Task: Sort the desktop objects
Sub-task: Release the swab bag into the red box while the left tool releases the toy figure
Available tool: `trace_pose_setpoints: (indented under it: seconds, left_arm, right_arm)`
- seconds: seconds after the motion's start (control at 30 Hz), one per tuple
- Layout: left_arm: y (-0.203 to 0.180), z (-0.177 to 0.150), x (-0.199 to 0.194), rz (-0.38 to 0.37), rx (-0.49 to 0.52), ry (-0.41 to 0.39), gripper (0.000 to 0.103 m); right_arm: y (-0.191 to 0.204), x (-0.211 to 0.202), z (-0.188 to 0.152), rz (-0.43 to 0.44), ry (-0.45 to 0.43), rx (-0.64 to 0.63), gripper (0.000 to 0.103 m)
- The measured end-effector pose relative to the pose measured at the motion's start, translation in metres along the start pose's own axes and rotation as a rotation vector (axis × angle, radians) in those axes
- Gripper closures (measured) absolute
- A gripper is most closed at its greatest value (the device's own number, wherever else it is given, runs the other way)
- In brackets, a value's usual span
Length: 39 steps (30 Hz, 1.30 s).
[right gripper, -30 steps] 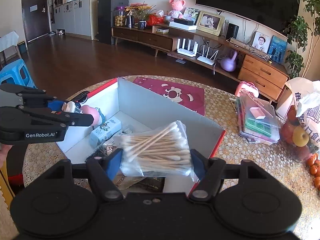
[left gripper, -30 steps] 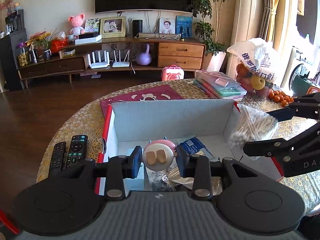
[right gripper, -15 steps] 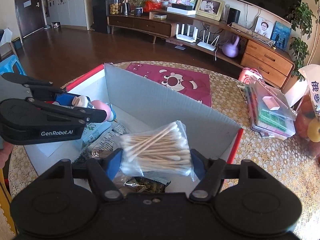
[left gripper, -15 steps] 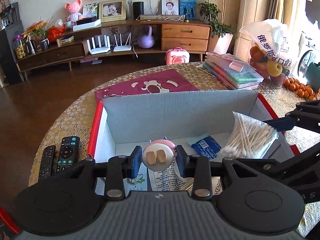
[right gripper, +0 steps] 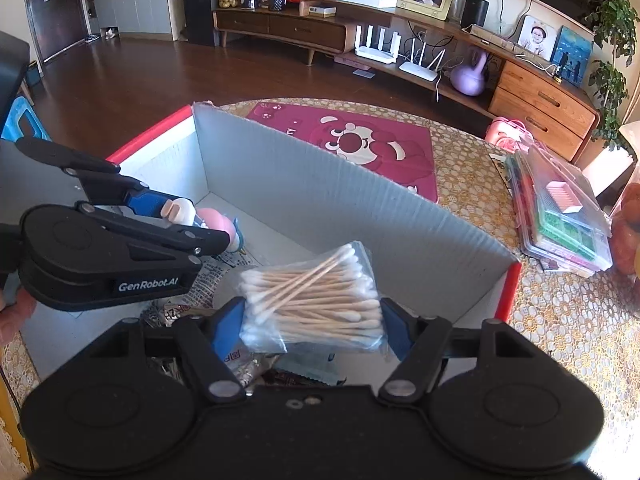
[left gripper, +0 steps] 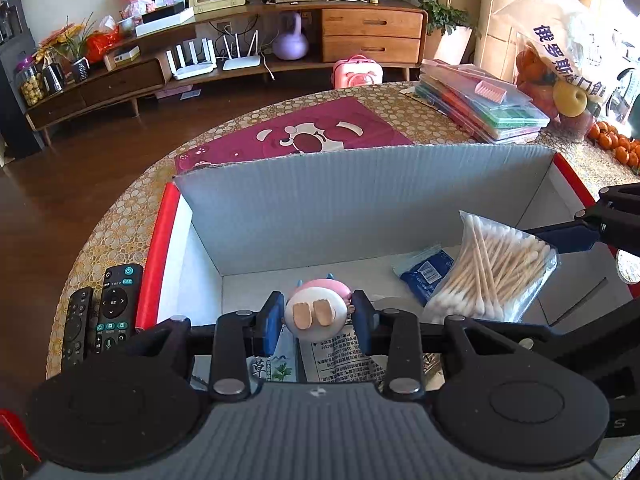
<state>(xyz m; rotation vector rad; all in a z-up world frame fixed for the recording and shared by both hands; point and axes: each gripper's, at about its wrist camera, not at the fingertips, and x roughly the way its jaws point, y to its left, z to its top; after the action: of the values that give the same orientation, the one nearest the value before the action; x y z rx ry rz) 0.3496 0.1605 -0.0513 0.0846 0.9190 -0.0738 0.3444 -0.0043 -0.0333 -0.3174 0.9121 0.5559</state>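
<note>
My left gripper [left gripper: 316, 316] is shut on a small pink and white toy figure [left gripper: 316, 312], held over the inside of a white cardboard box [left gripper: 360, 200] with red edges. The same toy figure [right gripper: 200, 218] shows between the left gripper's fingers in the right wrist view. My right gripper [right gripper: 312, 320] is shut on a clear bag of cotton swabs [right gripper: 316, 300], also above the box's interior. That bag of cotton swabs [left gripper: 492, 272] hangs to the right in the left wrist view. Printed packets [left gripper: 344, 360] and a blue pouch [left gripper: 424, 272] lie on the box floor.
Two black remote controls [left gripper: 100, 316] lie on the gold-patterned table left of the box. A red cartoon mat [left gripper: 304, 132] sits behind the box. Stacked clear plastic cases [left gripper: 480, 108], a bag of fruit [left gripper: 560, 60] and small oranges [left gripper: 616, 144] stand at the back right.
Both grippers have moved forward and down over the box, each still holding its item. The box now fills more of both views.
</note>
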Motion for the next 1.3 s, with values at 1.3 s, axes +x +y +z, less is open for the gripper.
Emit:
trace_pose_setpoints:
  seconds: [1.3]
  left_arm:
    - [-0.004,0.002,-0.008,0.002,0.001,0.114,0.045]
  right_arm:
    - [0.008,-0.014,-0.007,0.049,0.066,-0.051,0.019]
